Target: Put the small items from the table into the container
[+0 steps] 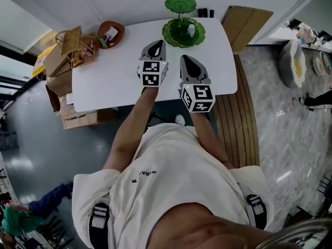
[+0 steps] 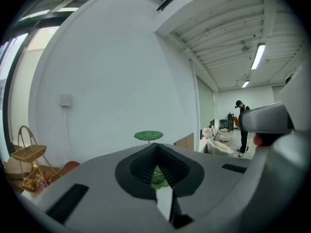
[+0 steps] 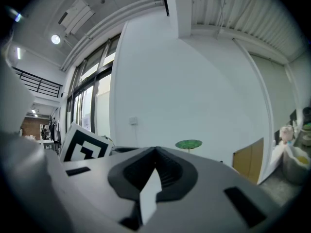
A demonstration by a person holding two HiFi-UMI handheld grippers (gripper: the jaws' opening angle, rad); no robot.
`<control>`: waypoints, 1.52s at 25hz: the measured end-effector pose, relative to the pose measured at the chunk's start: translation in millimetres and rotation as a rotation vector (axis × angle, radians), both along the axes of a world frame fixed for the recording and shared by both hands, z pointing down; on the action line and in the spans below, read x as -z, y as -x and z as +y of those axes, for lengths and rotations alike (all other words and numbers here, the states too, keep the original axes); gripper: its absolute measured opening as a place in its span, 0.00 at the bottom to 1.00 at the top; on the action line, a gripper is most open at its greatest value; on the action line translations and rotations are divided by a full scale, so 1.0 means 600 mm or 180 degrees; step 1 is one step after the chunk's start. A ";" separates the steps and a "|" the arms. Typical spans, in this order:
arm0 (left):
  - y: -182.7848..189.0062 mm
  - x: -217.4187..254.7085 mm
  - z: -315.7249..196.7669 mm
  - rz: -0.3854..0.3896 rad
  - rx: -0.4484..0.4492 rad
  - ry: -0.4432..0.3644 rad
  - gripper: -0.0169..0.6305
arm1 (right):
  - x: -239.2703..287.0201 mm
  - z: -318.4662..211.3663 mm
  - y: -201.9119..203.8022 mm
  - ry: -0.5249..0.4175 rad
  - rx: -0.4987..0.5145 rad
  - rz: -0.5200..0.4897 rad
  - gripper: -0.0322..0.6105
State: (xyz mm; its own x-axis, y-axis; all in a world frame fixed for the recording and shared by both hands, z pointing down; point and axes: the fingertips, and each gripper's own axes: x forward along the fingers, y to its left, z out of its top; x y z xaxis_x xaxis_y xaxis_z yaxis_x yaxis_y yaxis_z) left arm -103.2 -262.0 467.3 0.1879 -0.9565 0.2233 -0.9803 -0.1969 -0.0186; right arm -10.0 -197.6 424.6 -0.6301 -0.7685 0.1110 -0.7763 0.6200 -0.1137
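A green two-tier leaf stand [image 1: 174, 36] stands at the far edge of the white table [image 1: 104, 82], with a small white item [image 1: 191, 30] in its lower dish. My left gripper [image 1: 155, 45] hovers over the table's middle, pointing at the stand, its jaws shut with nothing between them. Beside it on the right, my right gripper [image 1: 187, 61] is also shut and empty. In the left gripper view, the gripper [image 2: 156, 147] shows the stand's top dish [image 2: 148, 136] above the closed tips. The right gripper view's gripper [image 3: 155, 150] likewise has the top dish [image 3: 188, 143] beyond it.
A brown bowl [image 1: 101, 31] holding small colourful items sits at the table's far left corner, beside a wicker basket [image 1: 72, 43]. Cardboard boxes [image 1: 59, 84] stand left of the table, a brown panel [image 1: 248, 22] to the right. Two dark small objects [image 1: 205, 13] sit behind the stand.
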 end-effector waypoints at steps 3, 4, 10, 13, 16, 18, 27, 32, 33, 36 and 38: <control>0.009 0.007 0.026 0.0003 0.0068 -0.0039 0.03 | -0.002 0.004 0.015 0.0007 0.0057 0.0007 0.06; 0.015 0.011 0.033 0.0022 0.0107 -0.0080 0.03 | -0.003 0.006 0.021 0.0008 0.0080 0.0008 0.06; 0.048 0.023 0.068 0.0098 0.0314 -0.0190 0.03 | -0.004 0.018 0.056 0.0005 0.0220 0.0011 0.06; 0.060 0.027 0.090 0.0120 0.0369 -0.0179 0.03 | -0.005 0.024 0.073 0.0007 0.0286 0.0011 0.06; 0.072 0.028 0.108 0.0127 0.0412 -0.0179 0.03 | -0.006 0.029 0.087 0.0021 0.0342 0.0004 0.06; 0.078 0.026 0.120 0.0166 0.0442 -0.0177 0.03 | -0.009 0.032 0.096 0.0029 0.0380 0.0002 0.06; 0.114 0.020 0.161 0.0087 0.0580 -0.0211 0.03 | -0.019 0.049 0.135 0.0082 0.0543 -0.0005 0.06; 0.140 0.001 0.177 0.0023 0.0651 -0.0106 0.03 | -0.027 0.056 0.155 0.0123 0.0619 -0.0001 0.06; 0.144 -0.004 0.180 -0.0008 0.0663 -0.0074 0.03 | -0.029 0.057 0.158 0.0135 0.0634 0.0000 0.06; 0.158 -0.024 0.186 -0.0164 0.0664 0.0039 0.03 | -0.033 0.058 0.167 0.0155 0.0671 0.0006 0.06; 0.167 -0.041 0.188 -0.0336 0.0631 0.0142 0.03 | -0.038 0.059 0.170 0.0169 0.0683 0.0005 0.06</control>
State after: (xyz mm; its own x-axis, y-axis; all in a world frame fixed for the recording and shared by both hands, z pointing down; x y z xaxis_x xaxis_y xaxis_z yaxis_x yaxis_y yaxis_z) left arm -203.2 -149.2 492.2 -0.0293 -0.9611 0.2748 -0.9929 -0.0036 -0.1187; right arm -112.1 -161.9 447.2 -0.7783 -0.6099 0.1489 -0.6274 0.7642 -0.1496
